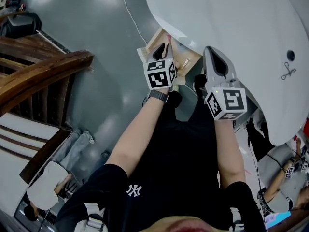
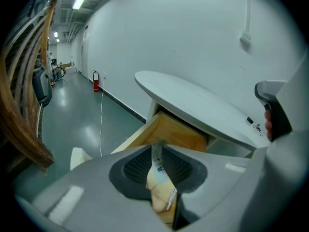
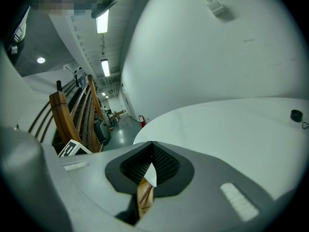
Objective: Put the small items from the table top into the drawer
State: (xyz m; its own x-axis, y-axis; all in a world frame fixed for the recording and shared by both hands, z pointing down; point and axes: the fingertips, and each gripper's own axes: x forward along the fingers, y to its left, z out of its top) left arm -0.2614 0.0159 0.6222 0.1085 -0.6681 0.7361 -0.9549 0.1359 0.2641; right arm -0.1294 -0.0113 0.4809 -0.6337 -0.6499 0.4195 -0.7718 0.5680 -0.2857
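The wooden drawer (image 1: 150,46) (image 2: 170,131) stands pulled out under the edge of the white table (image 1: 231,18) (image 2: 203,105) (image 3: 231,129). My left gripper (image 1: 166,41) (image 2: 157,146) hangs over the drawer, shut on a thin item with a white printed label (image 2: 157,159); a pink tip (image 1: 168,36) pokes out past the jaws. My right gripper (image 1: 211,50) (image 3: 152,144) is shut and holds nothing, just right of the drawer at the table's edge. On the table top lie a small black round thing (image 1: 290,54) (image 3: 295,115) and a wire clip (image 1: 288,71) (image 2: 258,128).
A pen-like thing (image 1: 186,62) lies in the drawer. A curved wooden bench (image 1: 43,76) (image 3: 63,115) stands to the left across the grey floor. A white cable (image 1: 130,13) (image 2: 101,124) runs along the floor. Another person (image 1: 285,178) is at the lower right.
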